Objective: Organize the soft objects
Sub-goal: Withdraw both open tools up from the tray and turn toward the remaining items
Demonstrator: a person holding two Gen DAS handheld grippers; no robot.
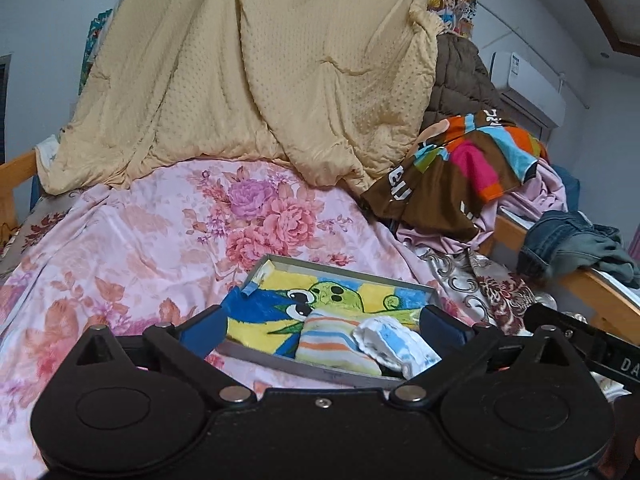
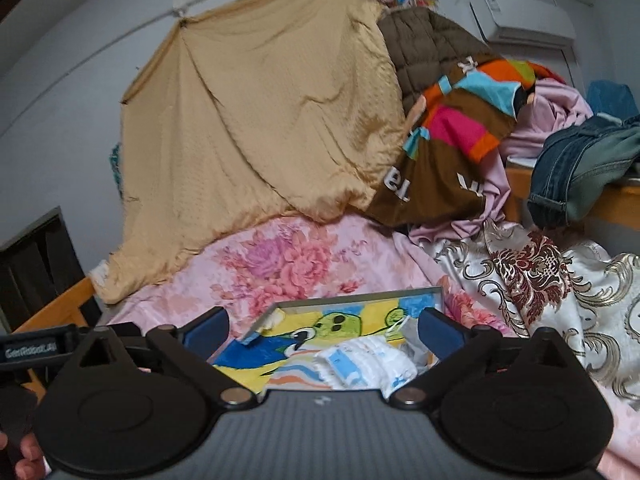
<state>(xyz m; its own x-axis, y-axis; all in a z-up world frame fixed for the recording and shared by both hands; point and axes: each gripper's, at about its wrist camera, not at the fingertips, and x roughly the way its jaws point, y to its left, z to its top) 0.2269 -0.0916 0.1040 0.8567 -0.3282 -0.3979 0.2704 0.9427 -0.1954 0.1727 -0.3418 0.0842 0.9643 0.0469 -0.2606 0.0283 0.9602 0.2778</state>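
A grey tray (image 1: 348,268) lies on the pink floral bedcover (image 1: 140,240). In it are a yellow and blue cartoon towel (image 1: 280,308), a striped folded cloth (image 1: 332,344) and a white and blue cloth (image 1: 396,340). My left gripper (image 1: 320,328) is open and empty, its jaws wide apart just above the tray's near side. In the right wrist view the tray (image 2: 360,294), the towel (image 2: 256,356) and the white and blue cloth (image 2: 360,360) lie right under my right gripper (image 2: 324,332), which is open and empty.
A tan quilt (image 1: 260,72) hangs against the wall at the back. A heap of clothes, with a brown multicoloured towel (image 1: 452,172) and jeans (image 1: 560,240), lies at the right over a wooden bed rail (image 1: 600,292). A patterned silver cloth (image 2: 540,280) lies right of the tray.
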